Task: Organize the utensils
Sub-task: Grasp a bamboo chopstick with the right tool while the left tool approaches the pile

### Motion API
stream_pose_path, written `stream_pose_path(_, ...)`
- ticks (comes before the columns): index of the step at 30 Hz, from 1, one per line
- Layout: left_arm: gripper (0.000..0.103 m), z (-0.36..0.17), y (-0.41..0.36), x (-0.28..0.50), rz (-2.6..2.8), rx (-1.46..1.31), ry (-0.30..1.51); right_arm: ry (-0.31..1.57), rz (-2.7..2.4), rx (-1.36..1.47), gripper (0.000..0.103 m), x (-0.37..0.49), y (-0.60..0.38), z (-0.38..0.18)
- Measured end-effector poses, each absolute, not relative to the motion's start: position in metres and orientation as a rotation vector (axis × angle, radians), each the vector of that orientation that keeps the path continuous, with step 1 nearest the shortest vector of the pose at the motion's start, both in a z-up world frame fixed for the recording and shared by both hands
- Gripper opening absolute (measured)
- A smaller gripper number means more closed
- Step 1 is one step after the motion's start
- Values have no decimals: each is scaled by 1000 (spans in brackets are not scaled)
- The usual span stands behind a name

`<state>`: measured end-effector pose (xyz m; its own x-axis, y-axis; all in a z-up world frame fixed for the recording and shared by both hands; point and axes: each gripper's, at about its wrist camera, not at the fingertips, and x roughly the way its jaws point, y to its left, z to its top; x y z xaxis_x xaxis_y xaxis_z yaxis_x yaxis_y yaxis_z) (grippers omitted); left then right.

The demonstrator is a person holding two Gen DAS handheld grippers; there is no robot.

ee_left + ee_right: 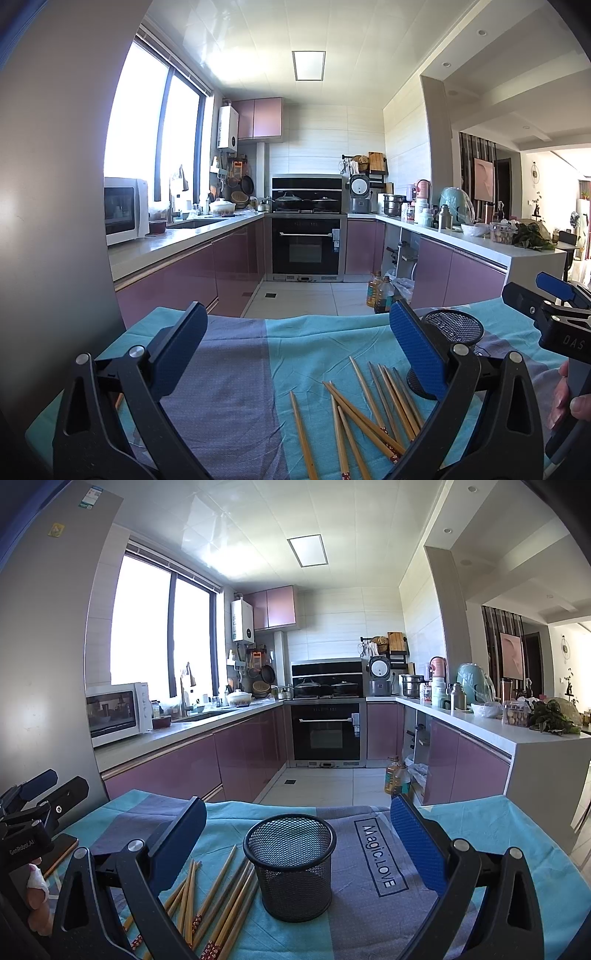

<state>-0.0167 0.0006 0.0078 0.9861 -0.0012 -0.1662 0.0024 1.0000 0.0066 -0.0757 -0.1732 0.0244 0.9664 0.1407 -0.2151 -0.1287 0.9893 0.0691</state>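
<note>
Several wooden chopsticks lie loose on a blue and purple cloth; they also show in the right wrist view, just left of a black mesh cup. The cup stands upright and empty; in the left wrist view the cup is partly hidden behind my right finger. My left gripper is open and empty above the cloth, left of the chopsticks. My right gripper is open and empty, its jaws wide on either side of the cup, held above the cloth.
The cloth covers a table whose far edge faces a kitchen floor. A grey fridge wall stands close on the left. A flat dark object lies on the cloth's left edge. Oil bottles stand on the floor beyond.
</note>
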Motion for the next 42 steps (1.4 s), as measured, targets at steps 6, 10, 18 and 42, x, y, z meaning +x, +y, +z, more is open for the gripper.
stream_pose_path(6, 97, 8, 0, -17, -2, 8, 167, 222, 140, 57, 97, -76, -174, 24)
stream_pose_path(10, 97, 7, 1, -17, -3, 7, 169, 224, 145, 60, 97, -77, -176, 24)
stream_pose_path(18, 97, 4, 1, -16, -5, 8, 177, 235, 185, 53, 97, -79, -172, 24)
stream_pose_path(42, 87, -53, 8, 25, -104, 147, 491, 731, 566, -183, 31, -37, -74, -44)
